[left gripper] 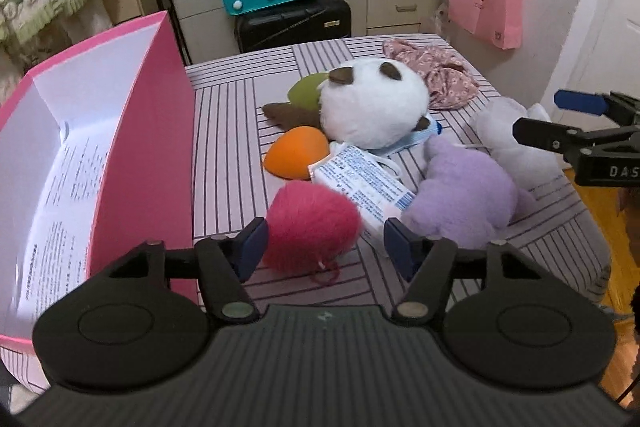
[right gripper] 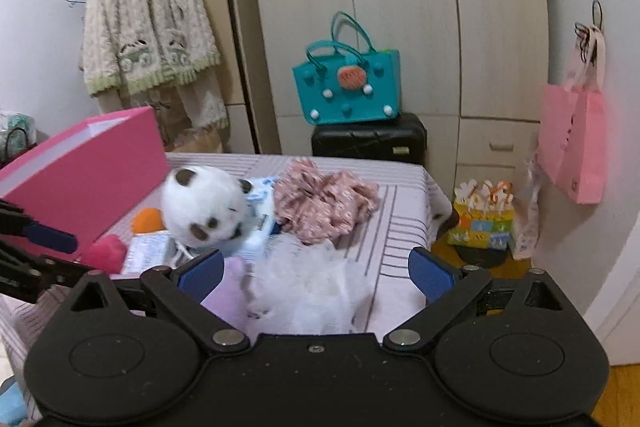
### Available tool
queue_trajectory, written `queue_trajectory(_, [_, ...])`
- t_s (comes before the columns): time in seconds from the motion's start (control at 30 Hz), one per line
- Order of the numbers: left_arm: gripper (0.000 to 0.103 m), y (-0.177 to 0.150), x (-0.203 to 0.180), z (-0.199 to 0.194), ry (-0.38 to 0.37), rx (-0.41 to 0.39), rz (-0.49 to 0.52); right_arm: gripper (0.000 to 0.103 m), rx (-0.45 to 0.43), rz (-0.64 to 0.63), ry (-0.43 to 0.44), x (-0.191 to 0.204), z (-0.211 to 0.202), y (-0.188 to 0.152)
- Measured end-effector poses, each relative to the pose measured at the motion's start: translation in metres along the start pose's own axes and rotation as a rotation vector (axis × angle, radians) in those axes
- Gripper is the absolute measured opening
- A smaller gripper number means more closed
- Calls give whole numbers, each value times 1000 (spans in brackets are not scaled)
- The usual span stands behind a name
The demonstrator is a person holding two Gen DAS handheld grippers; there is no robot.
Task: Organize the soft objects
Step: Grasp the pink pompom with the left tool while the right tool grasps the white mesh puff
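beige wardrobe [right gripper: 400,7], black suitcase [right gripper: 370,139], wood floor [left gripper: 608,227]

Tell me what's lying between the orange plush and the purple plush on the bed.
A white packet with blue print lies between the orange plush and the purple plush, seen in the left wrist view.

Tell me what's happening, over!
Left gripper open around pink pompom, left pad touching. Right gripper open over white fluffy toy. Tissue pack crowds the pompom.

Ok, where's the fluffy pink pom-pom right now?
In the left wrist view, the pink pom-pom lies on the striped table between the left gripper's fingers, beside the pink box.
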State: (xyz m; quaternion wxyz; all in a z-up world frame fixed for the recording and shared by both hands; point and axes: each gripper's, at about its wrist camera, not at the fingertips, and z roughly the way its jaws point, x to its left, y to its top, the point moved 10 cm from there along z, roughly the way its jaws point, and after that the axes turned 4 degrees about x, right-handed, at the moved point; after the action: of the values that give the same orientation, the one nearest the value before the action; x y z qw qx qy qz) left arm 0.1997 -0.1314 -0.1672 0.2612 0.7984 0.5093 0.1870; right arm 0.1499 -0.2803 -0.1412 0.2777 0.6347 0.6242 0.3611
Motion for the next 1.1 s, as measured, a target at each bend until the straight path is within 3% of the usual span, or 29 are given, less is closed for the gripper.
queue_trajectory(0.27, [63, 4, 5, 17, 12, 30, -48, 87, 50, 27, 25, -4, 19, -7])
queue_trajectory(0.43, [63, 6, 9, 24, 22, 24, -72, 67, 96, 6, 31, 1, 28, -17])
queue_trajectory(0.6, [65, 6, 13, 29, 0, 26, -126, 54, 118, 12, 22, 1, 32, -27])
queue_trajectory(1.1, [71, 2, 22, 38, -49, 16, -214, 36, 82, 9, 4, -2, 21, -27])
